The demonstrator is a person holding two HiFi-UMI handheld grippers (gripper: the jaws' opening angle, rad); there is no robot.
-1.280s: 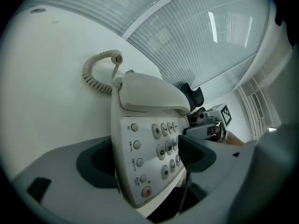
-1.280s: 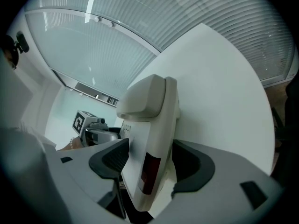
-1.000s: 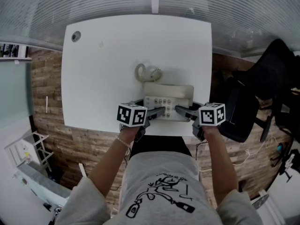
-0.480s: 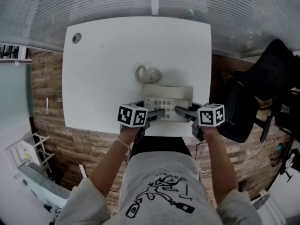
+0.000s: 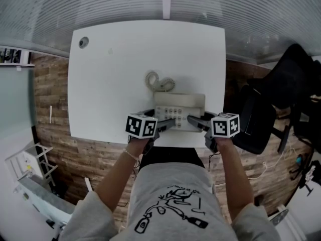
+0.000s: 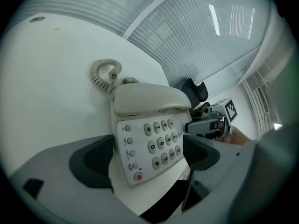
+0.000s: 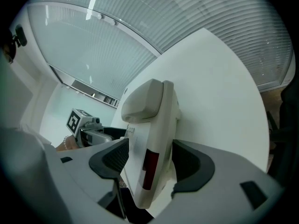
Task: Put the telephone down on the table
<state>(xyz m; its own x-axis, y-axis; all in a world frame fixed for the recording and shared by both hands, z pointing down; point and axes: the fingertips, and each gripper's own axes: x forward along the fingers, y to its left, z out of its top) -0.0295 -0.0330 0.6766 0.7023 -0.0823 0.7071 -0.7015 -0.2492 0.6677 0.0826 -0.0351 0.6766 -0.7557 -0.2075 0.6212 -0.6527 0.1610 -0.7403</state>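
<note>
A cream push-button telephone [image 5: 179, 107] lies flat on the white table [image 5: 115, 74] near its front edge. The handset [image 6: 149, 99] is in its cradle and the coiled cord [image 5: 158, 80] lies behind it. My left gripper [image 5: 168, 122] straddles the telephone's front left corner [image 6: 140, 171]. Its jaws have just been opening and stand wide beside the body without pressing it. My right gripper [image 5: 195, 120] is at the telephone's right side [image 7: 149, 143], and both pads lie against the body there.
A black office chair [image 5: 281, 99] stands off the table's right side. A round cable hole [image 5: 83, 42] sits in the far left corner. A ribbed glass wall runs behind the table. The person's torso is close to the front edge.
Telephone and both grippers stay where they were; only the head view has shifted slightly.
</note>
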